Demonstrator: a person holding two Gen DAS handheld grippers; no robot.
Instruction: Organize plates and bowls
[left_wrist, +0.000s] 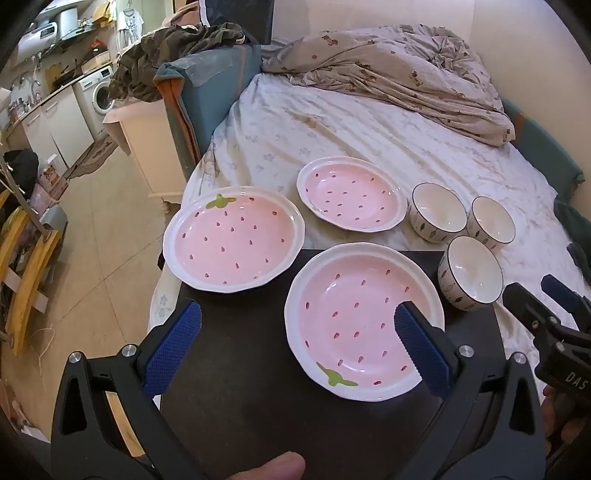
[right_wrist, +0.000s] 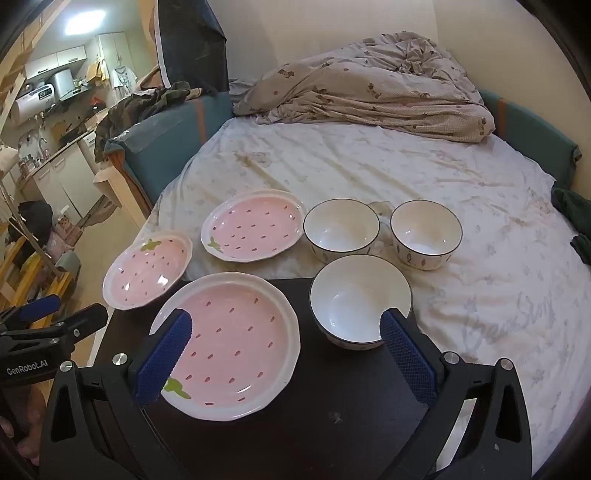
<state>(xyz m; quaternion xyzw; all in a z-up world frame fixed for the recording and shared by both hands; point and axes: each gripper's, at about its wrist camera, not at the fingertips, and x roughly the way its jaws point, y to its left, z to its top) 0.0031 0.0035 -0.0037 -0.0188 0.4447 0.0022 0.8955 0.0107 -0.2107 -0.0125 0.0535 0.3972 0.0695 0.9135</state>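
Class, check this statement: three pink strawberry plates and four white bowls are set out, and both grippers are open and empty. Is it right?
Not quite: there are three white bowls, not four, as the right wrist view shows. The three plates and open, empty left gripper and right gripper stand.

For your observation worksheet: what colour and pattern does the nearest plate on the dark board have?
The nearest plate is pink with dark seed specks, a white rim and a green leaf; clearest in the right wrist view.

three pink strawberry plates (left_wrist: 364, 321) and three white bowls (left_wrist: 470, 273).
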